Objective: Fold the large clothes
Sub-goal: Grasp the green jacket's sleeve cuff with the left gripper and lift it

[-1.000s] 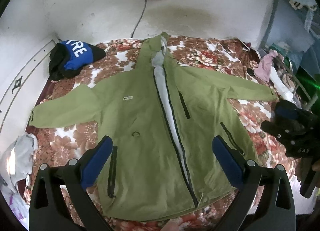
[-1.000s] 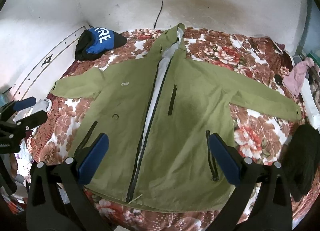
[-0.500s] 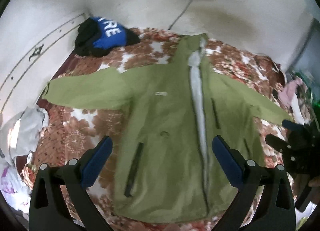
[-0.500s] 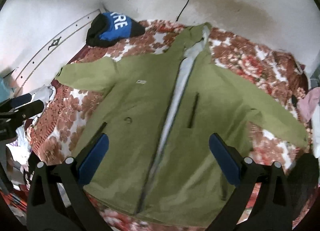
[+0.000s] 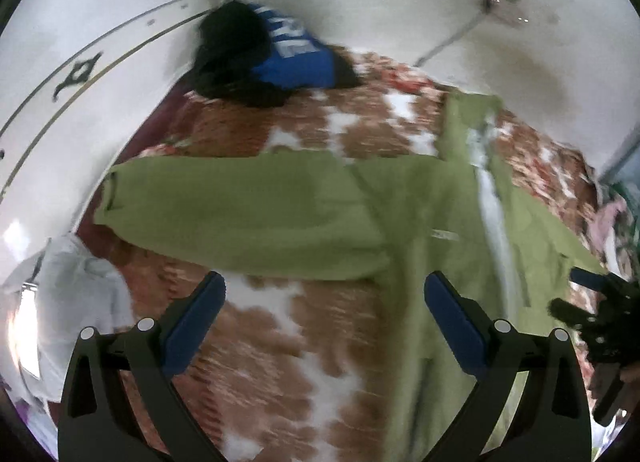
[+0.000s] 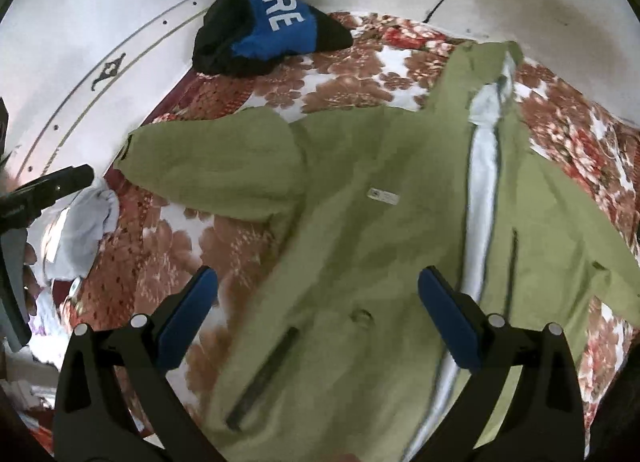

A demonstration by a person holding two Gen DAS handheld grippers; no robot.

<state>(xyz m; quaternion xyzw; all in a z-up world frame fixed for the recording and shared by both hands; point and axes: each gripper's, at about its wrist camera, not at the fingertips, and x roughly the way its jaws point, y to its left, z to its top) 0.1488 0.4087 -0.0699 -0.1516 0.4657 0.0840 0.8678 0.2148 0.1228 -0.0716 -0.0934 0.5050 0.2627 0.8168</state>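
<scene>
Hovering above the green jacket [image 6: 360, 242], both grippers' blue fingers [image 5: 196, 322] [image 6: 448, 322] gape wide, holding nothing.

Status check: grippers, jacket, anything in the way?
Left gripper open, empty. Right gripper open, empty. Green jacket flat on bed, unfolded, sleeves out. Blue-black garment lies apart near the corner.

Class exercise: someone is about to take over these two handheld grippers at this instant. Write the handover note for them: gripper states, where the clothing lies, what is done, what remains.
Left gripper: open, empty, above the bedspread just below the jacket's outstretched sleeve.
Right gripper: open, empty, over the jacket's lower front.
Green jacket: flat, face up, front open, both sleeves spread out, hood toward the wall.
Blue and black garment: bunched in the far corner, untouched.
Done: jacket laid out. Left: every fold; probably start with the sleeve nearest the left gripper.
</scene>
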